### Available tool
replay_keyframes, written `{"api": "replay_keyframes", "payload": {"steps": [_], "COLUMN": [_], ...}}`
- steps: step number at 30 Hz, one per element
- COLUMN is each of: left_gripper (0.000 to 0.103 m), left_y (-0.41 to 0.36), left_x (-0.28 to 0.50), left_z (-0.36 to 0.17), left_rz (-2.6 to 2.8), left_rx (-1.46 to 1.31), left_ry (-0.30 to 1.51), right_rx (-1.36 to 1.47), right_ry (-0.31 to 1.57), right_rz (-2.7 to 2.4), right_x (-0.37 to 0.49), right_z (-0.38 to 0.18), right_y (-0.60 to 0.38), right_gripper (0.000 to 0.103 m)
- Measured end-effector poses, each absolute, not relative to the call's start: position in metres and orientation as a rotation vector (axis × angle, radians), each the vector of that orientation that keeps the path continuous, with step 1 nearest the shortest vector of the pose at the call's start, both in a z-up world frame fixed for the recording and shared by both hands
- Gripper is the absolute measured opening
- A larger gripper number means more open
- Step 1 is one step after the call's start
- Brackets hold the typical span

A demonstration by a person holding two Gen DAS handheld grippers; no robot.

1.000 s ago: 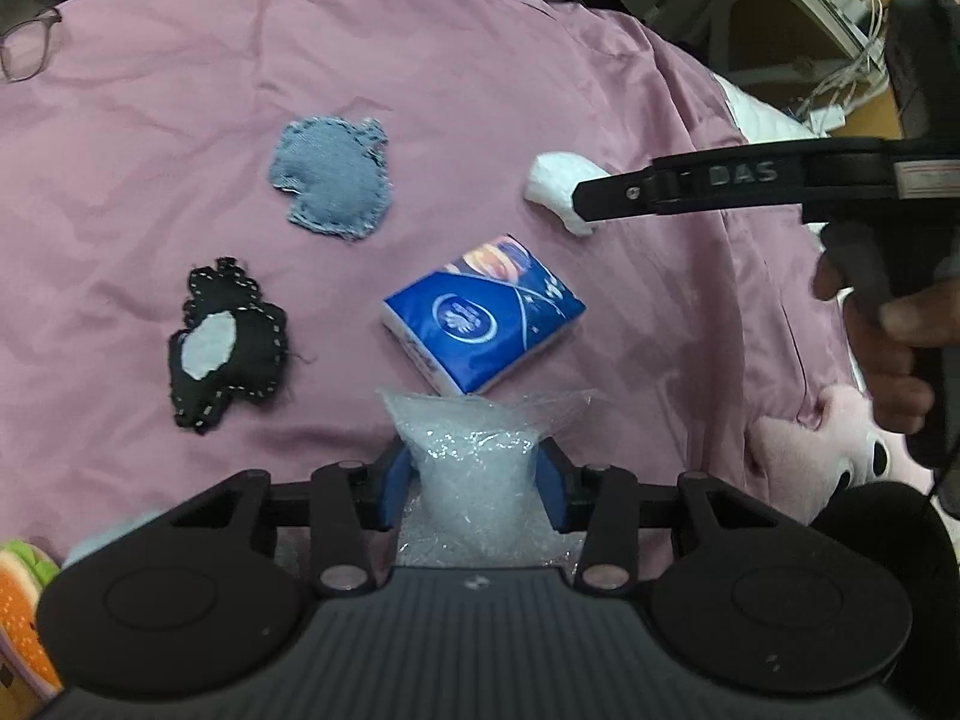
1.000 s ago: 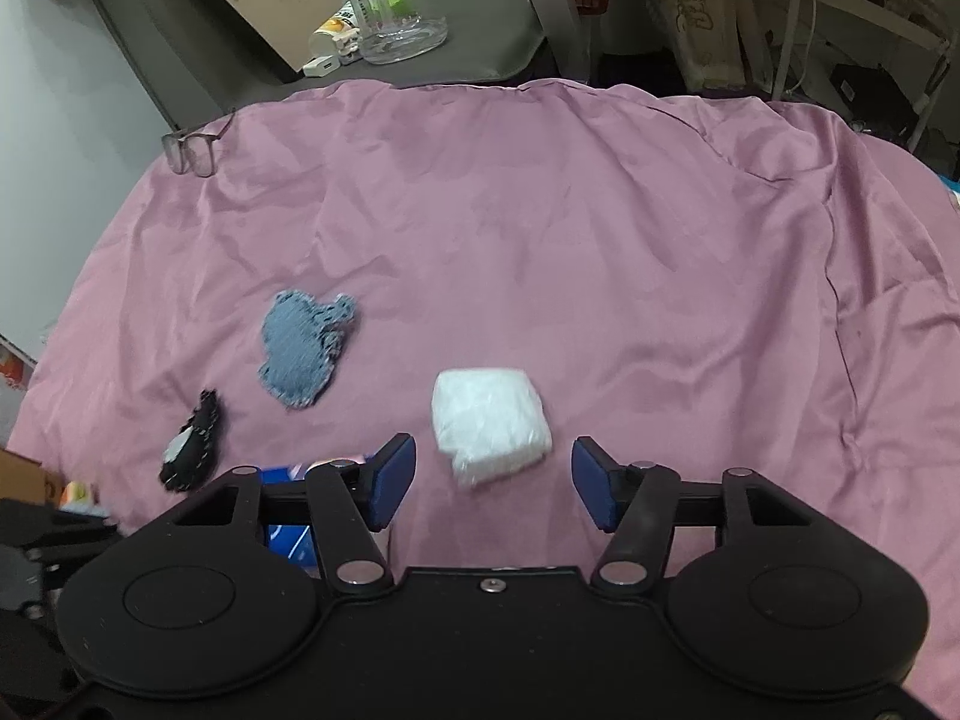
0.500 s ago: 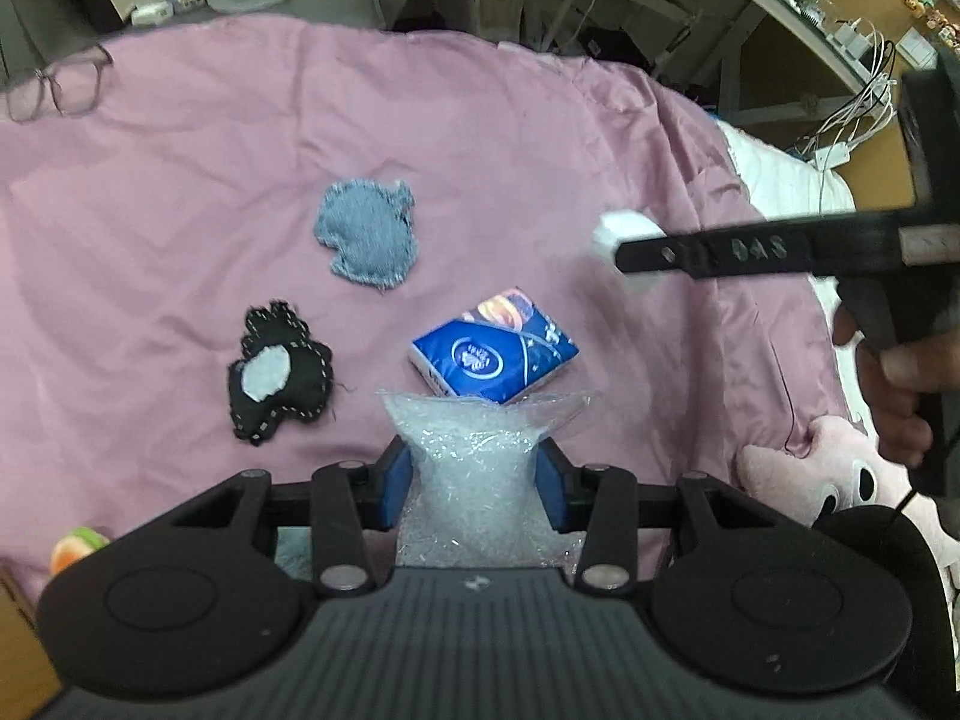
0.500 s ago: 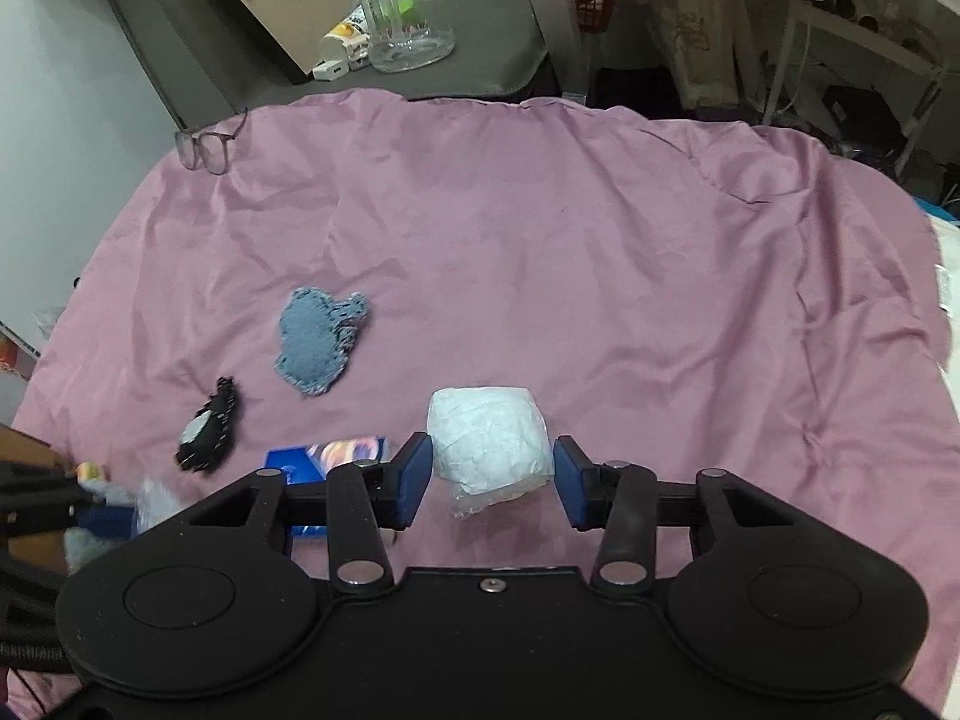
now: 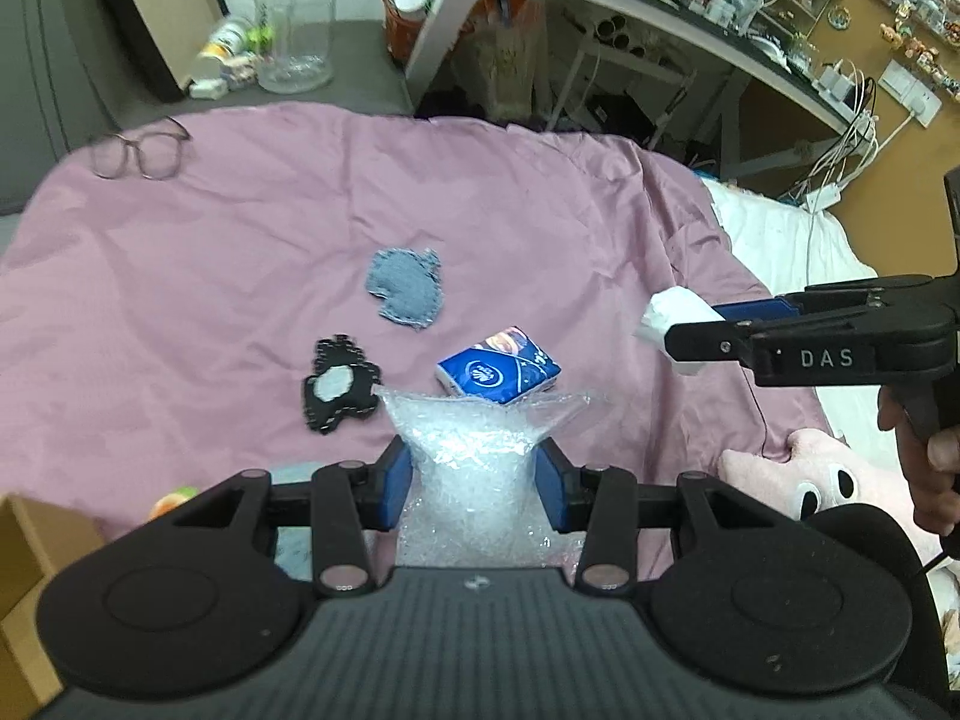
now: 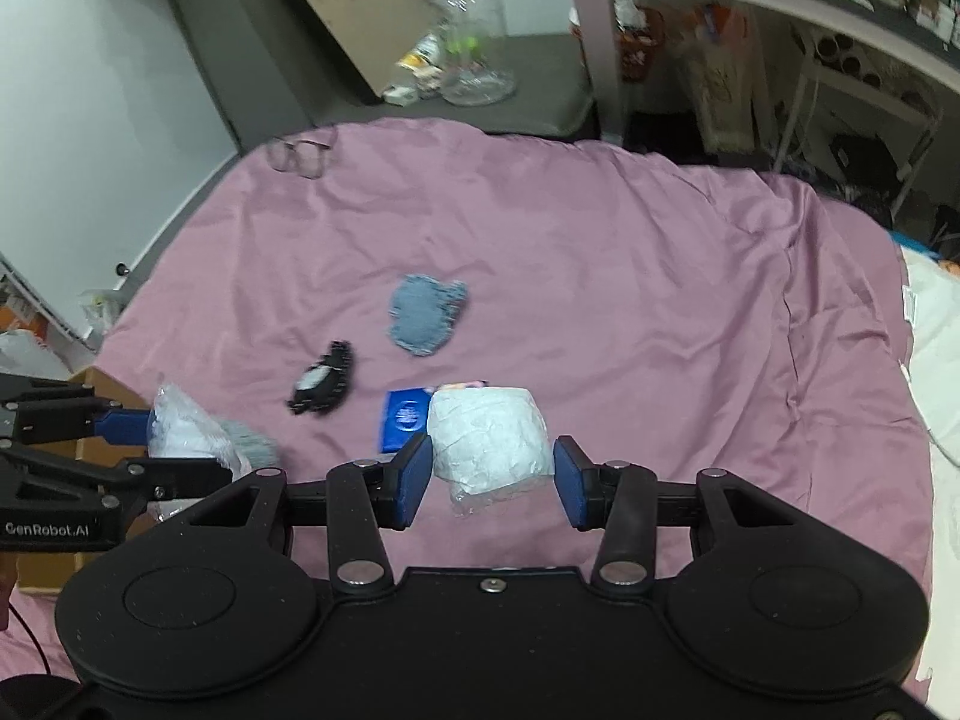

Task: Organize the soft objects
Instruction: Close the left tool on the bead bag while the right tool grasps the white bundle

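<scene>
My left gripper (image 5: 474, 483) is shut on a clear bag of white filling (image 5: 474, 456), held above the purple bedsheet (image 5: 240, 240). In the right wrist view my right gripper (image 6: 492, 474) is shut on a white soft bundle (image 6: 489, 438), lifted off the sheet. From the left wrist view the right gripper (image 5: 690, 330) comes in from the right with the white bundle (image 5: 672, 315). On the sheet lie a denim patch (image 5: 405, 294), a black patch (image 5: 339, 384) and a blue tissue pack (image 5: 498, 366).
A pink plush toy (image 5: 804, 480) lies at the bed's right edge. Glasses (image 5: 138, 153) rest at the far left corner. A cardboard box (image 6: 96, 396) stands at the left side. A glass jar (image 5: 294, 30) and cluttered shelves stand behind the bed.
The right jaws closed on the white bundle and lifted it off the sheet. Both grippers rose and drew back, so more of the bed and room shows.
</scene>
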State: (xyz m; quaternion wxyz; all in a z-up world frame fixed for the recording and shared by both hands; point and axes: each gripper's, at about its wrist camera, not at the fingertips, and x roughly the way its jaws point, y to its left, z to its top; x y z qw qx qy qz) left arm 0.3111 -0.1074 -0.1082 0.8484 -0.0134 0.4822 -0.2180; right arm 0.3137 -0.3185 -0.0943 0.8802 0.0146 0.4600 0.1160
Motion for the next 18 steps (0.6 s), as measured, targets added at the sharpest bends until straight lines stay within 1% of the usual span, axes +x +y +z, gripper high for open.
{"api": "replay_keyframes", "payload": {"steps": [8, 18], "left_gripper": [0.043, 0.043], "left_y": [-0.065, 0.005], "left_x": [0.272, 0.222], "left_z": [-0.085, -0.08], "left_rz": [-0.382, -0.239], "left_rx": [-0.036, -0.031], "left_ry": [0.967, 0.963], "right_rx": [0.01, 0.025], "right_ry": [0.9, 0.878], "right_rz": [0.316, 0.431], "right_x": [0.283, 0.253], "right_z": [-0.071, -0.069], "right_y": [-0.277, -0.22], "right_gripper": [0.044, 0.044]}}
